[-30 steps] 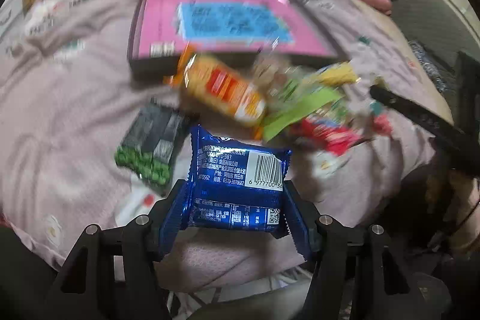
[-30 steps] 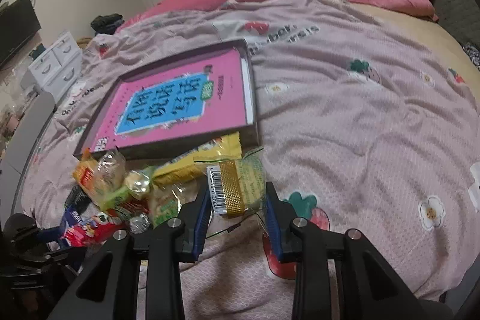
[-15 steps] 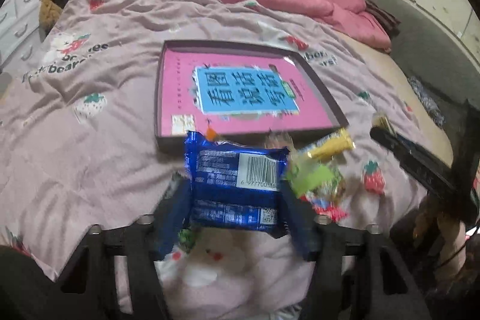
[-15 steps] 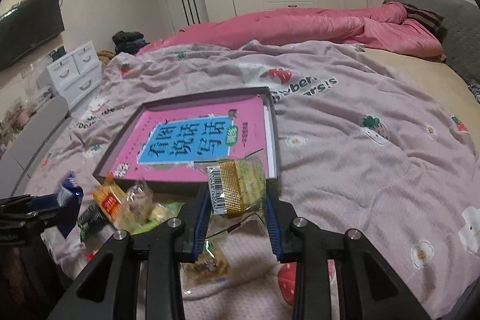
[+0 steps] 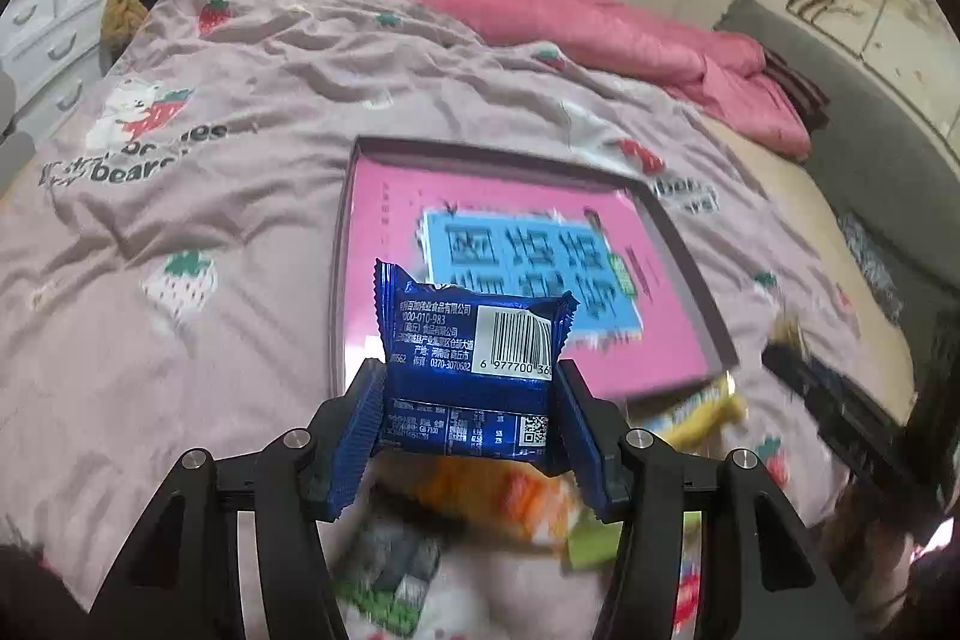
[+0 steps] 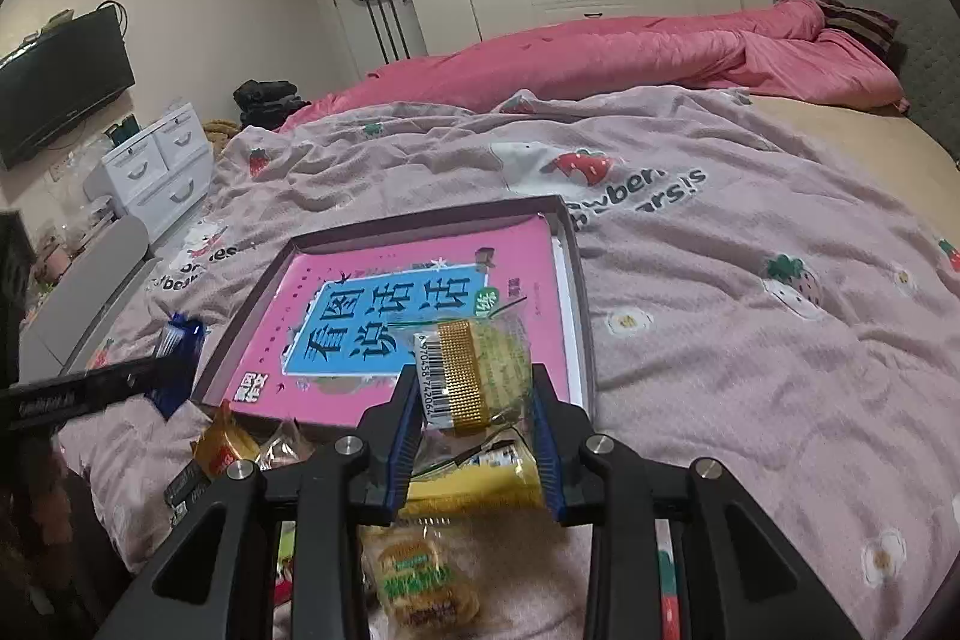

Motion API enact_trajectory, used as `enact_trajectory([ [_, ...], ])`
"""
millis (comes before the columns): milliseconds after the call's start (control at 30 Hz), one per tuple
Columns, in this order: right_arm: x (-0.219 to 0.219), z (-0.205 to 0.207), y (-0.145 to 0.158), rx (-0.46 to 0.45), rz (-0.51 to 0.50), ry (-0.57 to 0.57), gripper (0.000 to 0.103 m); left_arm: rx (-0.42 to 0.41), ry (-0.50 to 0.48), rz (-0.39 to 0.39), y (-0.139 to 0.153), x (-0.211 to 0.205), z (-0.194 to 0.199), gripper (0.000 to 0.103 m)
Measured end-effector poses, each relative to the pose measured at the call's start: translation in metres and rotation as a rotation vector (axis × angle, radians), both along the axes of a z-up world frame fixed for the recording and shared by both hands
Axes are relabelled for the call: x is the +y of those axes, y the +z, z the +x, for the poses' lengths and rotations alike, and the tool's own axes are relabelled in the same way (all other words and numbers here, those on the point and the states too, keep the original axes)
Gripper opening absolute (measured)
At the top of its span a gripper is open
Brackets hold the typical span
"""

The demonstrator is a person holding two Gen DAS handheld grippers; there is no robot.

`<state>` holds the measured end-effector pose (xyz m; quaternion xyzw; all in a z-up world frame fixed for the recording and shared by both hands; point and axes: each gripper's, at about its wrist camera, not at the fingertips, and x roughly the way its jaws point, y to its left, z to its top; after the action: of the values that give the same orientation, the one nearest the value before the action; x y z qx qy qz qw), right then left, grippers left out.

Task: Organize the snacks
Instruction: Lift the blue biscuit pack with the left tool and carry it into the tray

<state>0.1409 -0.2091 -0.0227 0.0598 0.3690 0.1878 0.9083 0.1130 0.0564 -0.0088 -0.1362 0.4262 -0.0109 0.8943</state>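
Note:
My left gripper [image 5: 471, 400] is shut on a blue snack packet [image 5: 474, 358] with a white barcode and holds it in the air near the front edge of a shallow dark box [image 5: 345, 244] with a pink and blue book inside. My right gripper [image 6: 477, 394] is shut on a clear green-and-gold snack packet [image 6: 480, 370], held over the same box [image 6: 576, 244] near its front right corner. The left gripper with the blue packet [image 6: 177, 358] also shows at the left of the right wrist view. A loose pile of snacks [image 6: 474, 478] lies on the bedspread below both grippers.
The pink strawberry-print bedspread [image 6: 750, 340] covers the bed. A pink duvet [image 6: 630, 52] lies along the far side. White drawers [image 6: 156, 166] and a TV [image 6: 60, 88] stand at the left. A grey headboard [image 5: 870, 148] is at the right.
Both grippers have lifted their packets up from the snack pile and moved forward toward the box. The pile now lies lower in both views.

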Motion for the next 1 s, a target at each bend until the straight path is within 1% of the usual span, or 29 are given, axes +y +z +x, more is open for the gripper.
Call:
enact_trajectory([
  [133,0.002,0.012,-0.004,0.006,0.003,-0.004,0.034,-0.01,0.021,0.006,-0.004,0.005,0.023,0.058],
  [233,0.004,0.02,-0.008,0.013,0.002,-0.003,0.034,0.0,0.024,-0.002,-0.013,0.007,0.039,0.058],
  [433,0.006,0.03,-0.017,0.029,-0.006,0.001,0.034,0.028,0.024,0.003,-0.031,0.003,0.058,0.058],
  [533,0.008,0.036,-0.021,0.041,-0.011,0.005,0.034,0.042,0.018,0.017,-0.039,0.0,0.065,0.058],
  [1000,0.018,0.054,-0.045,0.112,-0.057,0.019,0.034,0.114,0.005,0.023,-0.062,-0.002,0.073,0.058],
])
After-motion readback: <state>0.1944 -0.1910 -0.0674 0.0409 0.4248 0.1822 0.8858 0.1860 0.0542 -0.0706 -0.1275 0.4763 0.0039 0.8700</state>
